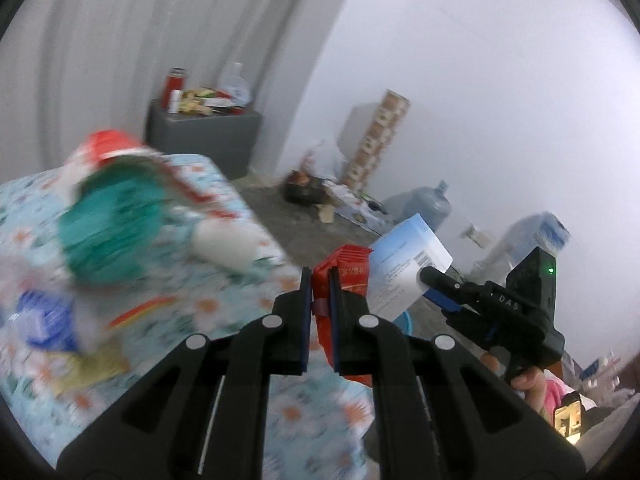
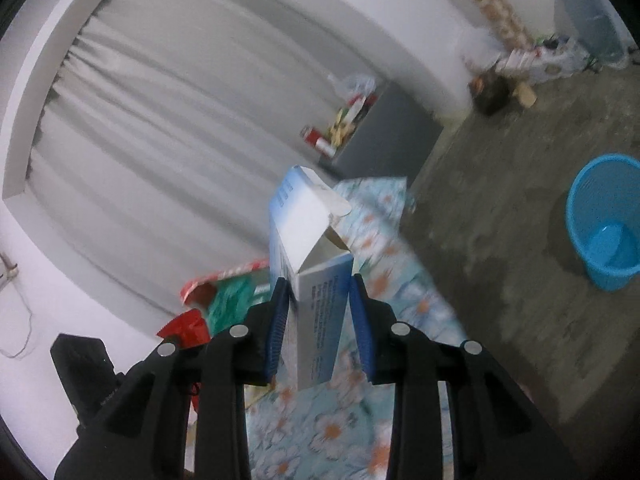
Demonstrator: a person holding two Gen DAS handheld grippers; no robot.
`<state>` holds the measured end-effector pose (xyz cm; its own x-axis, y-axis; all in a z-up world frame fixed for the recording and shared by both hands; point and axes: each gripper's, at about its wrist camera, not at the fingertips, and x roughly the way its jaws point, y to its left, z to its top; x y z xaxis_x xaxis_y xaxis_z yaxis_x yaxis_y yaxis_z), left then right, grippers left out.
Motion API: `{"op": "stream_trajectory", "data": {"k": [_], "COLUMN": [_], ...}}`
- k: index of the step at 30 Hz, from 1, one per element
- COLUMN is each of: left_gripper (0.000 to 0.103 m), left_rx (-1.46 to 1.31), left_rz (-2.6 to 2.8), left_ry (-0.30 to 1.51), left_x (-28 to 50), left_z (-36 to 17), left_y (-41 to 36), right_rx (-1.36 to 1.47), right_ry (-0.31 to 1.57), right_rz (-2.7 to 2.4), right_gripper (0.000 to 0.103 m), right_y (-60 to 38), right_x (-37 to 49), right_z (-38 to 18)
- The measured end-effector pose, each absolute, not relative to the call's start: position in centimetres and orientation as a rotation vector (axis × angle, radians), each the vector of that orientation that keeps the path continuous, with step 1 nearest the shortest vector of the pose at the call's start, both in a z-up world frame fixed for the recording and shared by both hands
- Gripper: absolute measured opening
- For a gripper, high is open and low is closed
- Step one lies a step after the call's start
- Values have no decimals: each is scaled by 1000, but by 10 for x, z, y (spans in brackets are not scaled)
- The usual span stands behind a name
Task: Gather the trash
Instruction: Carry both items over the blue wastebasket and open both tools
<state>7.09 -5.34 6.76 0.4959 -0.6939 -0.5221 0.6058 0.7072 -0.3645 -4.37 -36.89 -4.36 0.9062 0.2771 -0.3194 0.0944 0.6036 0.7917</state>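
Right tool (image 2: 320, 320) — box (image 2: 316, 320) above table edge (image 2: 404, 264)

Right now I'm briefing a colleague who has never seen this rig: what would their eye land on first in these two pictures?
First, both claws are loaded: the left claw pinches a red wrapper, and the right claw clamps a white-and-blue carton with its top flaps open. Next comes the bright blue basket standing on the grey floor at right, then the flower-print cloth below the claws, with blurred litter lying on it.
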Motion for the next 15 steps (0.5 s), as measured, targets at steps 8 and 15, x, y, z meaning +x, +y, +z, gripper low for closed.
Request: {"op": "stream_trajectory", "data": {"k": [8,15], "left_gripper": [6,6], "left_rx": [11,128], "left_rz": [-917,-1004], "left_ry": [743,825], "left_x": [93,107], "left_z": [67,28], "left_y": [-171,-282], "right_rx": [911,813], "right_ry": [341,340], "right_rz": [-118,-436], "right_gripper": [31,31], "right_y": [-430,-475], "right_x": [-68,-87], "right_z": [-49,-71]}}
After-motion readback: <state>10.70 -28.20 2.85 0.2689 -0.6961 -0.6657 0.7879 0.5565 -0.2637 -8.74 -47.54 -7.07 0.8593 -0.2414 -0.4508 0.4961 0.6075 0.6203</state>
